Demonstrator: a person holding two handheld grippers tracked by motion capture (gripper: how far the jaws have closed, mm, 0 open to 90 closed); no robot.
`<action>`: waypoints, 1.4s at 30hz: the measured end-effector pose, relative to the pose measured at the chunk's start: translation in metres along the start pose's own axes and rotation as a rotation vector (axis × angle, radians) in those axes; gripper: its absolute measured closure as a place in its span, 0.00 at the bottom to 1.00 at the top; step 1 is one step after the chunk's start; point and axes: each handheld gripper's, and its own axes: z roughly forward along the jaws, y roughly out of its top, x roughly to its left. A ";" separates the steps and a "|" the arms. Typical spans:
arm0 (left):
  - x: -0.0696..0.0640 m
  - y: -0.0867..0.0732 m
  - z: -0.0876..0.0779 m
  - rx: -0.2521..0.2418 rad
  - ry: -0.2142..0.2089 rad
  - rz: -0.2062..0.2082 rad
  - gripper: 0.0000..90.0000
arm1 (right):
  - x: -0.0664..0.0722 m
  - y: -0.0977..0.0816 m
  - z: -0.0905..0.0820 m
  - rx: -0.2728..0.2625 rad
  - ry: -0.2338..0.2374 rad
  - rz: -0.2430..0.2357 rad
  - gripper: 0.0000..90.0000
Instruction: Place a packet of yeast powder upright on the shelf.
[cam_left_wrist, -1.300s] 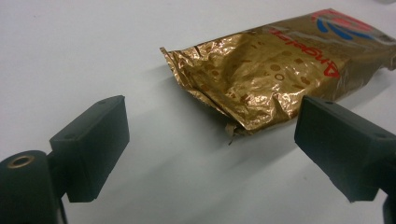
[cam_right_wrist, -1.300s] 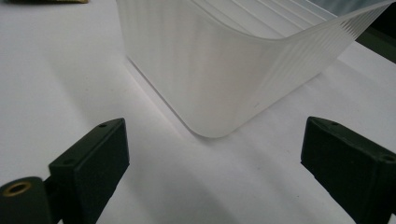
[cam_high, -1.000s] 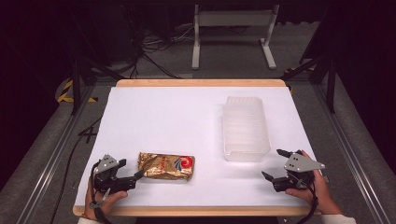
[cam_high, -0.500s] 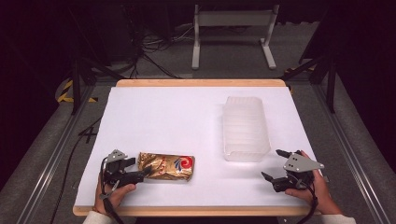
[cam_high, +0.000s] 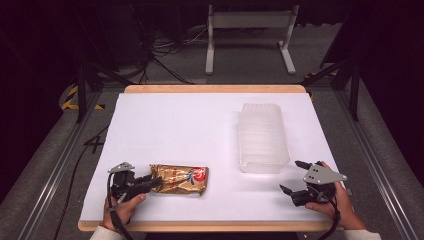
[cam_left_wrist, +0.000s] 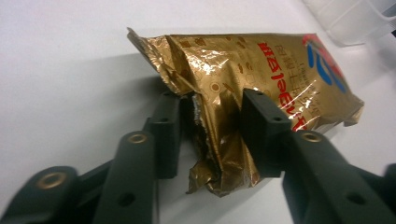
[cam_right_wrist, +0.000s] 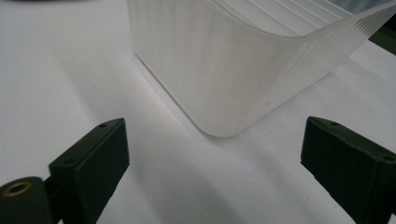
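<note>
L gripper (cam_left_wrist: 210, 135) jaws have just been closing and are now pinching the crumpled end of the gold snack bag (cam_left_wrist: 261, 74), which is lying flat on the white desk (cam_high: 175, 130) (rest of bag stretching away beyond the jaws). R gripper (cam_right_wrist: 215, 172) jaws are standing wide open w/ nothing between, the clear plastic tub (cam_right_wrist: 233, 60) sitting just ahead of them.

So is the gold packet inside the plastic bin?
No, the gold packet lies flat on the white table, well to the left of the bin, with its end between the left gripper jaws.
</note>
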 end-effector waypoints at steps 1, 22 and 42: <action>0.000 0.000 0.000 0.000 0.000 0.000 0.75 | 0.000 0.000 0.000 0.000 0.000 0.000 0.09; -0.049 0.031 -0.035 -0.255 -0.105 0.220 0.98 | -0.001 0.001 -0.001 -0.006 -0.007 0.007 0.09; -0.113 0.081 -0.032 -0.292 -0.127 0.558 0.99 | -0.001 0.000 -0.002 -0.008 -0.004 0.014 0.10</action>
